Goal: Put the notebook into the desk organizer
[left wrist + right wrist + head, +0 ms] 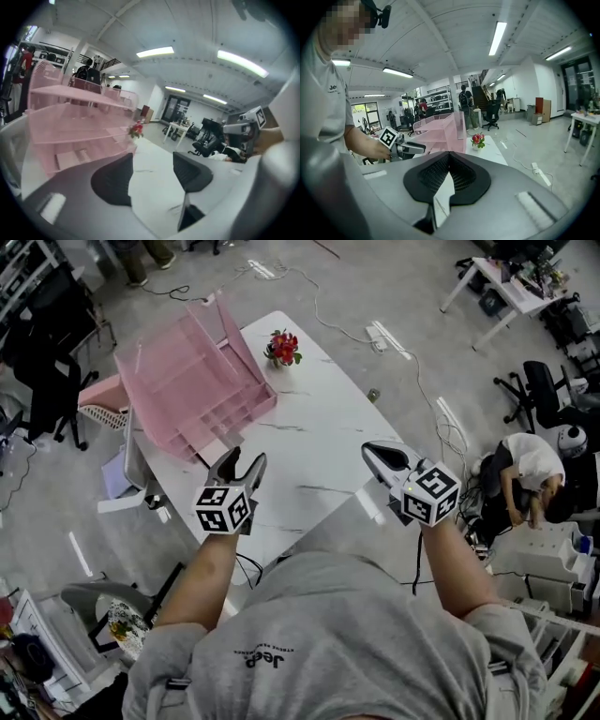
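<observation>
Left gripper [246, 460]: jaws apart, nothing between them, held over the near edge of the surface [319, 437], just short of the pink desk organizer [202, 381]. Right gripper [375, 451]: jaws together at the tips, empty, over the near right edge. No notebook can be made out on the surface, and whether it lies in the organizer's compartments cannot be told. Judgement: no carry is in hand. The next move calls for locating the notebook before any grasp.

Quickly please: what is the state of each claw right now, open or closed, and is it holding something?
Left claw: open, nothing between its jaws.
Right claw: closed, holding nothing.
</observation>
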{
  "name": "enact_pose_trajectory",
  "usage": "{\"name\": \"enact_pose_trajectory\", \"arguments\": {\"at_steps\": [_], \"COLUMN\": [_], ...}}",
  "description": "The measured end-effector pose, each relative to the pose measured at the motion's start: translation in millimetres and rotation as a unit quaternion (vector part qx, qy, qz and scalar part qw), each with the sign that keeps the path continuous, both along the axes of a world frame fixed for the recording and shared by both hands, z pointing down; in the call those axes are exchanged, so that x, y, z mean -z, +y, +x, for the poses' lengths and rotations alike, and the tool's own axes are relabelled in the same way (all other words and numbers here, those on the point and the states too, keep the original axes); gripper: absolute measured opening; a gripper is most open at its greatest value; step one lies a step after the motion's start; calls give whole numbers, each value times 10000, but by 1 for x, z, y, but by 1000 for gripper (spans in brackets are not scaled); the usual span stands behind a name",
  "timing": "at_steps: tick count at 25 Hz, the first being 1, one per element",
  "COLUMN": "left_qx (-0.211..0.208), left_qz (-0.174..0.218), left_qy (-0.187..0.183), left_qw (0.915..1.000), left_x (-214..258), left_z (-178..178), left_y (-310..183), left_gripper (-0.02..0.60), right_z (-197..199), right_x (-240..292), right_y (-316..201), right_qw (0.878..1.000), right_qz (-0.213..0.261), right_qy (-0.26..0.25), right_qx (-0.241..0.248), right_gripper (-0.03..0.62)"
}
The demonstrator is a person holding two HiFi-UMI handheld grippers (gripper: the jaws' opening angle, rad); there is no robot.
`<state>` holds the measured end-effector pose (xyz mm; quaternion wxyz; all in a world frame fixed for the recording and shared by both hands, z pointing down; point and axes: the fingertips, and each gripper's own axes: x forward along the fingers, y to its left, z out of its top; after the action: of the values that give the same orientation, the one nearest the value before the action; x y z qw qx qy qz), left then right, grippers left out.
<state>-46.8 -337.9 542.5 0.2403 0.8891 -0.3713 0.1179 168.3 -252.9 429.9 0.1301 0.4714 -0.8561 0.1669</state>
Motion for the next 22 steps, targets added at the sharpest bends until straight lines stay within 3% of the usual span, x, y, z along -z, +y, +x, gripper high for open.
{"name": "enact_pose_trajectory", "arguments": {"at_steps": [5,12,16,22], "left_qx": [-1048,-2290,-2708,-3234], "left_qz": [494,1127,1313,1441], "left_qy": [693,1259,1433,1555], "left_qw": [9908,9586,9428,9222], "left_x": [67,149,176,205], "left_z": [116,250,298,333], "left_y": [46,112,147,182], "left_gripper": [252,131,60,58], "right_z": [68,173,225,270], "right_x": [25,59,74,97], "right_y": [49,127,169,214], "right_qw": [9985,9879,9781,9625], "right_qz": [303,687,899,1208], "right_qy": [30,145,171,168], "right_qx": [-455,-1381,-1869,-2422], "right_gripper": [3,3,3,3]}}
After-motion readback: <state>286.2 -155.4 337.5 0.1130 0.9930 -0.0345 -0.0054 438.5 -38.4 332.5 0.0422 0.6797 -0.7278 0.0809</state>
